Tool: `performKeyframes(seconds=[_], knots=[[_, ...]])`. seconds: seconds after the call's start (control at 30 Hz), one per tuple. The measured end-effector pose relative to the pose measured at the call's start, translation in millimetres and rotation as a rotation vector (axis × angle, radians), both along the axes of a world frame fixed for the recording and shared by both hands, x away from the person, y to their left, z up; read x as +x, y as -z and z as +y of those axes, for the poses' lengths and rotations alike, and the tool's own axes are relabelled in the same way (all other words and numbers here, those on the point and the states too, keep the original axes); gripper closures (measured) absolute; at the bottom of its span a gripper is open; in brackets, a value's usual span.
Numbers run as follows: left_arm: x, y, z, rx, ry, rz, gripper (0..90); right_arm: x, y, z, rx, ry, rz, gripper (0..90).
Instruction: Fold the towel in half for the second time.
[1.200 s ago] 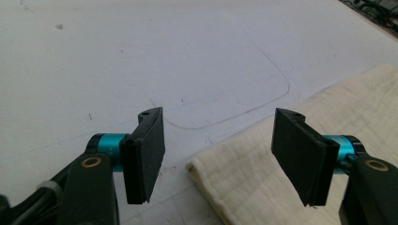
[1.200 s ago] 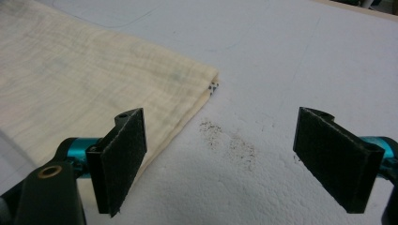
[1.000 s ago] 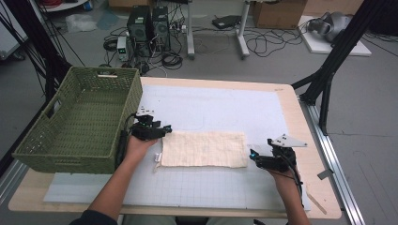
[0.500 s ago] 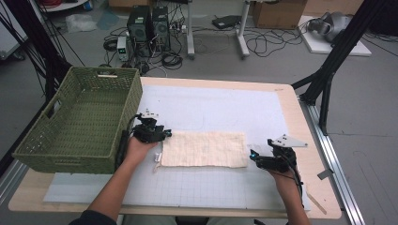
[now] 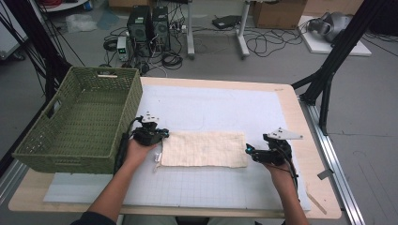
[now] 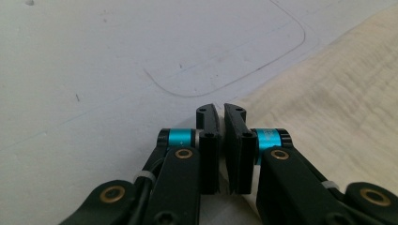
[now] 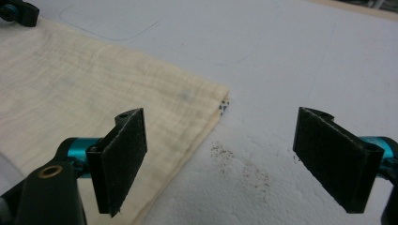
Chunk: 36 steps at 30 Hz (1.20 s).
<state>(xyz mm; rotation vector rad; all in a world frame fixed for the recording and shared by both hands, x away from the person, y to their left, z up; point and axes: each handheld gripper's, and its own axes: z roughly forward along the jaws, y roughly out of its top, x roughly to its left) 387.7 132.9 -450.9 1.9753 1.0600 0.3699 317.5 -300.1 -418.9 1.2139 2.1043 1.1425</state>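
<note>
A cream cloth (image 5: 204, 149) lies flat as a long rectangle on the white mat (image 5: 211, 108). My left gripper (image 5: 162, 135) is at the cloth's far left corner. In the left gripper view its jaws have just been closing and now stand together, shut on the edge of the cloth (image 6: 338, 93) right at the left gripper (image 6: 220, 110) tips. My right gripper (image 5: 248, 151) rests at the cloth's right end, low on the mat. In the right gripper view the right gripper (image 7: 234, 159) is wide open, one pad (image 7: 122, 159) over the cloth (image 7: 94, 84), the other over bare mat.
A green woven basket (image 5: 65, 154) stands at the table's left, close beside my left hand. The mat's far half lies beyond the cloth. Dark specks dot the mat (image 7: 234, 164) between the right jaws. Black frame legs stand off the table's right side.
The left gripper's jaws have come together at the cloth's corner. Both hands have stayed about where they were, and the cloth has not shifted.
</note>
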Motion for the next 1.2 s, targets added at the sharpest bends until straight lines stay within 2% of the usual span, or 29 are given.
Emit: performKeyframes(seconds=[0.07, 0.23, 0.3, 0.33, 0.43, 0.57, 0.6, 0.63, 0.7, 0.73, 0.77, 0.87, 0.93, 0.97, 1.1, 1.2], knots=[[-0.7, 0.5, -0.1, -0.007, -0.009, 0.000, 84.1, 10.9, 1.3, 4.1, -0.013, -0.012, 0.025, 12.0], [-1.4, 0.8, 0.2, 0.003, -0.007, -0.008, 83.6, 47.5, 5.1, 14.3, -0.003, -0.029, 0.085, 12.0], [-1.3, 1.1, 0.3, -0.004, -0.010, -0.006, 83.2, 60.4, 8.1, 18.1, -0.019, -0.043, 0.108, 12.6], [-1.4, 1.1, 0.2, -0.004, -0.011, -0.006, 83.1, 65.5, 10.2, 20.5, -0.028, -0.041, 0.132, 16.1], [-1.4, 1.3, 0.1, -0.010, -0.015, -0.006, 82.9, 75.0, 15.7, 24.2, -0.045, -0.072, 0.157, 33.9], [-1.6, 1.3, 0.4, -0.012, -0.017, -0.003, 82.9, 79.8, 22.5, 26.2, -0.040, -0.103, 0.178, 52.7], [-1.6, 1.4, 0.5, -0.012, -0.019, -0.002, 82.9, 80.4, 24.1, 27.2, -0.057, -0.120, 0.184, 57.9], [-1.5, 1.4, 0.8, -0.011, -0.017, -0.001, 82.9, 80.1, 24.8, 28.8, -0.067, -0.127, 0.180, 61.4], [-1.5, 1.4, 0.9, -0.013, -0.017, 0.000, 83.1, 79.4, 23.6, 30.3, -0.074, -0.175, 0.181, 79.3], [-1.6, 1.6, 0.8, -0.017, -0.020, 0.001, 83.2, 78.6, 23.4, 32.4, -0.087, -0.196, 0.176, 81.3], [-1.6, 1.6, 0.8, -0.021, -0.022, 0.001, 83.2, 78.0, 22.7, 34.4, -0.114, -0.206, 0.164, 82.5], [-2.3, 1.0, 1.5, -0.018, -0.031, -0.001, 84.0, 75.7, 21.0, 36.8, -0.144, -0.197, 0.151, 84.6], [-2.5, 0.1, 4.1, -0.028, -0.059, -0.001, 84.5, 74.3, 19.6, 36.8, -0.154, -0.189, 0.141, 85.4], [-2.8, -0.6, 4.1, -0.039, -0.070, -0.011, 84.7, 73.7, 18.1, 35.8, -0.162, -0.181, 0.121, 85.4], [-5.3, -9.1, 5.3, -0.083, -0.102, -0.085, 85.0, 72.3, 11.2, 29.8, -0.120, -0.155, 0.073, 85.3], [-7.5, -11.6, 4.8, -0.091, -0.101, -0.104, 84.9, 69.3, 9.3, 29.0, -0.117, -0.150, 0.052, 85.3]])
